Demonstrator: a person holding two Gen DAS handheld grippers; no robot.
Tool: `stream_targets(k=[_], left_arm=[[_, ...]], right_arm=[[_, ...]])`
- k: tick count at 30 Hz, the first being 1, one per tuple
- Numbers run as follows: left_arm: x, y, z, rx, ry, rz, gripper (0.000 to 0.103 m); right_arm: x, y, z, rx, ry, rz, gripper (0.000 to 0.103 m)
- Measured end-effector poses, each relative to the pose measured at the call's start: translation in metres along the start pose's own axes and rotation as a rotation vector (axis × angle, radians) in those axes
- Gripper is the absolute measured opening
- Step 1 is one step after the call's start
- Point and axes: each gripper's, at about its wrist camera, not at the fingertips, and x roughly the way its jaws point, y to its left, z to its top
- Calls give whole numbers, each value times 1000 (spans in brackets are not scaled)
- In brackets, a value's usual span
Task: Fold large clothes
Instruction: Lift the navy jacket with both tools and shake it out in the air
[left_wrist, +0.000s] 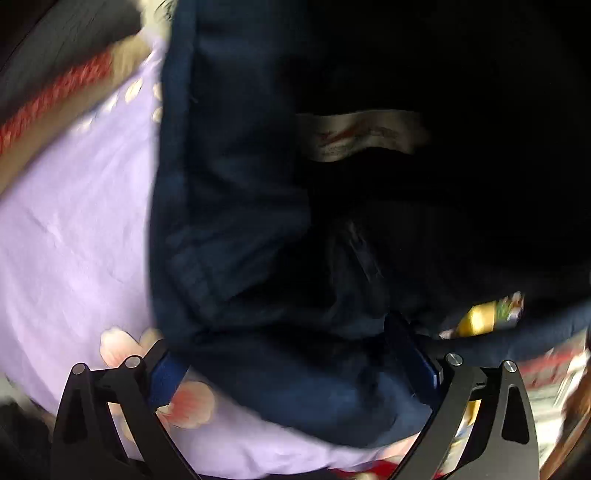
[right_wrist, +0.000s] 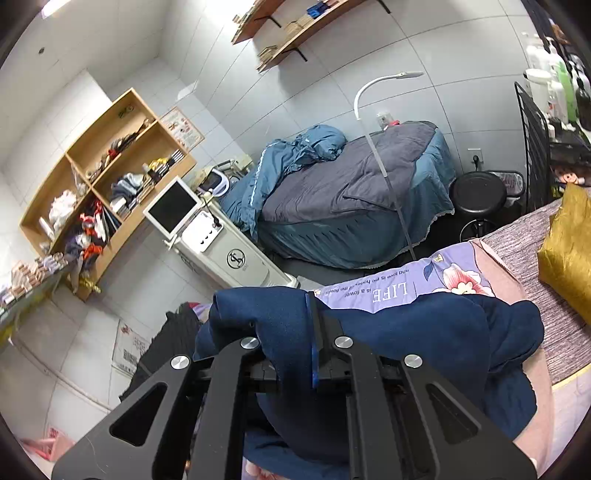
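A large navy garment (left_wrist: 229, 184) fills most of the left wrist view, lying bunched on a lilac flowered sheet (left_wrist: 74, 229), with a white neck label (left_wrist: 354, 136) showing. My left gripper (left_wrist: 291, 354) is open wide. The cloth's lower edge lies between its blue pads (left_wrist: 164, 374) without being pinched. In the right wrist view my right gripper (right_wrist: 314, 314) is shut on a fold of the navy garment (right_wrist: 424, 332), which drapes over both fingers and spreads across the lilac sheet (right_wrist: 388, 288).
A gold cushion (right_wrist: 569, 251) lies on the grey-brown cover at right. Beyond the bed edge stand a white machine with a screen (right_wrist: 221, 236), a bed with blue covers (right_wrist: 351, 199), a black stool (right_wrist: 476, 192) and wooden shelves (right_wrist: 107, 177).
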Motion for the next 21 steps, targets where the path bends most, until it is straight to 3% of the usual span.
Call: stream_targets(k=[2, 5, 8, 11, 15, 17, 19, 21], left_arm=[[9, 4, 2, -6, 49, -3, 45], [7, -1, -5, 54, 44, 38, 19], [-18, -12, -12, 160, 8, 63, 11], [-65, -18, -8, 220, -47, 13, 8], [-178, -46, -8, 407, -253, -22, 8], [-245, -60, -8, 499, -395, -19, 8], [-313, -73, -14, 586, -545, -21, 8], [-363, -79, -24, 644, -641, -41, 8]], right_arm=[[-6, 0, -3, -6, 2, -8, 11], [-18, 2, -8, -15, -6, -7, 11], [-37, 10, -6, -45, -41, -8, 11], [-78, 20, 8, -68, -119, 18, 11], [-158, 33, 27, -124, -287, 86, 10], [-197, 36, 31, -136, -361, 128, 10], [-229, 38, 31, -139, -412, 172, 10], [-253, 36, 28, -133, -444, 227, 10]])
